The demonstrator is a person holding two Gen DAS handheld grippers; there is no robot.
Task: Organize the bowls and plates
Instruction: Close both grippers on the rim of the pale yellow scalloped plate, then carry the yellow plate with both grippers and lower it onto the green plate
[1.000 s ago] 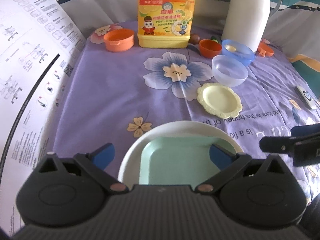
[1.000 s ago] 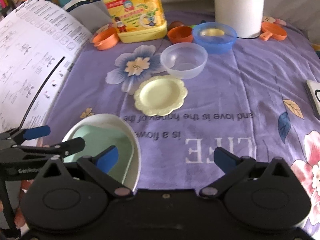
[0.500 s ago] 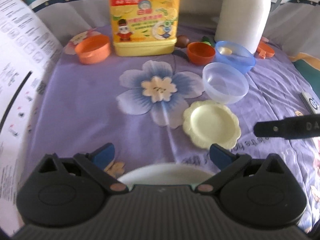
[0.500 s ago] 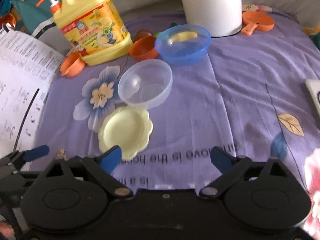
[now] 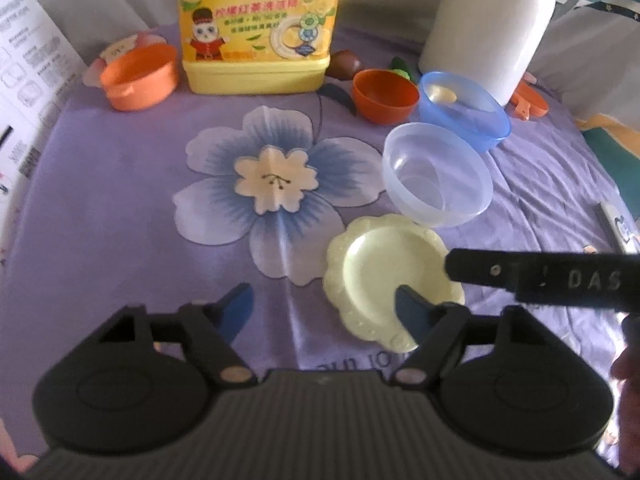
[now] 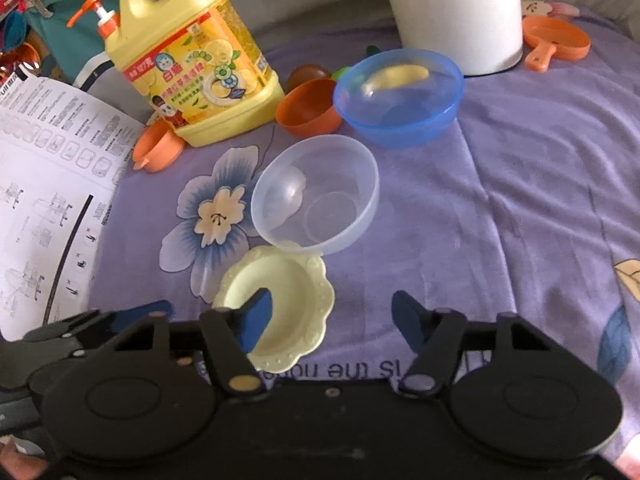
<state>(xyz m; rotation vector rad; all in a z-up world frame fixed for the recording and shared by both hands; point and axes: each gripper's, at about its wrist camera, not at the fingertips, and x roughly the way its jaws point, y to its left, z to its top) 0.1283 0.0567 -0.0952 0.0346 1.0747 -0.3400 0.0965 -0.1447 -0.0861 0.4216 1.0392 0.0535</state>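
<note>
Both tongs (image 5: 324, 304) (image 6: 338, 312), spread but closing, straddle the yellow plate's (image 5: 380, 276) opposite edges.

I see open purple cloth (image 5: 120, 208) at nine o'clock, clear bowl (image 5: 436, 174) crowding yellow plate (image 5: 384, 276) at one o'clock, detergent jug (image 5: 258, 24) blocking twelve.

glossy plastic plate (image 5: 384, 276), clear plastic bowl (image 5: 436, 176)

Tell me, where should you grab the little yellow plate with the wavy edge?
Probably by its scalloped rim. The yellow plate lies flat on the purple cloth, too wide and low to grip across. The clear bowl crowds its far edge, so pinch the open near or right edge, one finger over the rim, one sliding beneath.
</note>
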